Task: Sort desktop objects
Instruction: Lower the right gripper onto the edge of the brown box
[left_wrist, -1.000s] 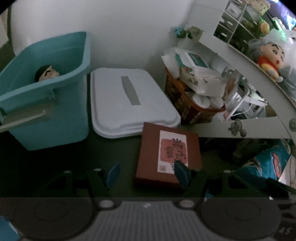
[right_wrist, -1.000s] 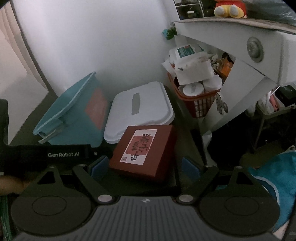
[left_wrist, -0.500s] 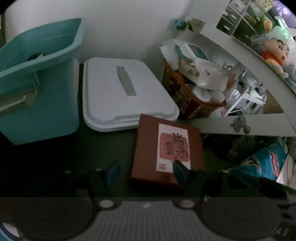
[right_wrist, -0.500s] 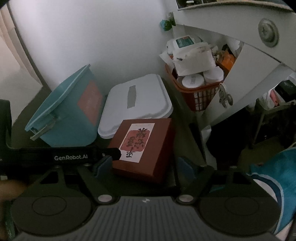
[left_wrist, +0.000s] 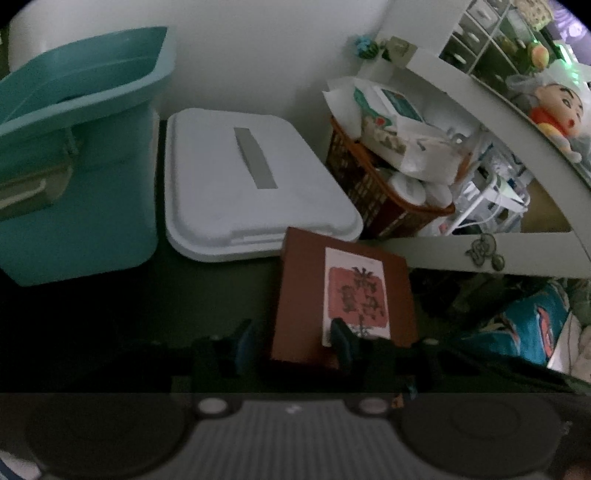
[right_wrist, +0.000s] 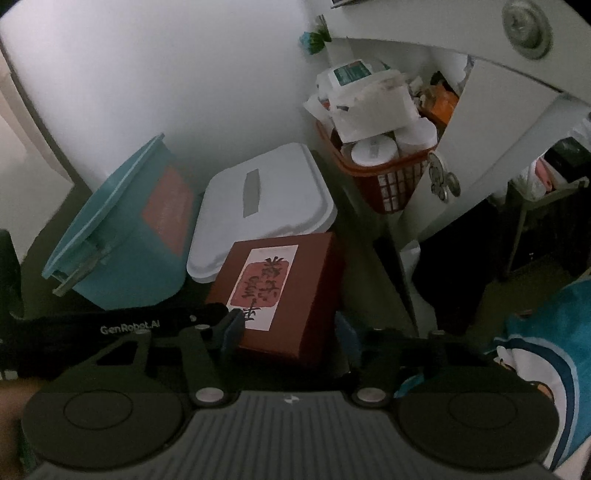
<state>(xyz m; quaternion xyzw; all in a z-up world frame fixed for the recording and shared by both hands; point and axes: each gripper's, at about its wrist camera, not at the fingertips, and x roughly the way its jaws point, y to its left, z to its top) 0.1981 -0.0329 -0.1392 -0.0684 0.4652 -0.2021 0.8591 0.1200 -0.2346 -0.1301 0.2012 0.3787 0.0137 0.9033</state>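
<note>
One flat brown box with red-and-white label (right_wrist: 284, 295) between closing jaws of right hand-held gripper (right_wrist: 288, 332); left hand-held gripper (left_wrist: 291, 341) likewise closing on it; contact unclear. Ahead: one teal plastic bin (left_wrist: 74, 177), one white lidded container (left_wrist: 251, 184), one red basket (right_wrist: 388, 173).

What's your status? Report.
Left tongs and right tongs just closing, red-brown box between both, grip unconfirmed. Box on dark desk, beside white container. Nothing blocking.

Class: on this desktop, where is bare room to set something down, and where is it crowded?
Free: dark desktop before the teal plastic bin and white flat lid. Crowded: around the brown square box and orange basket.
</note>
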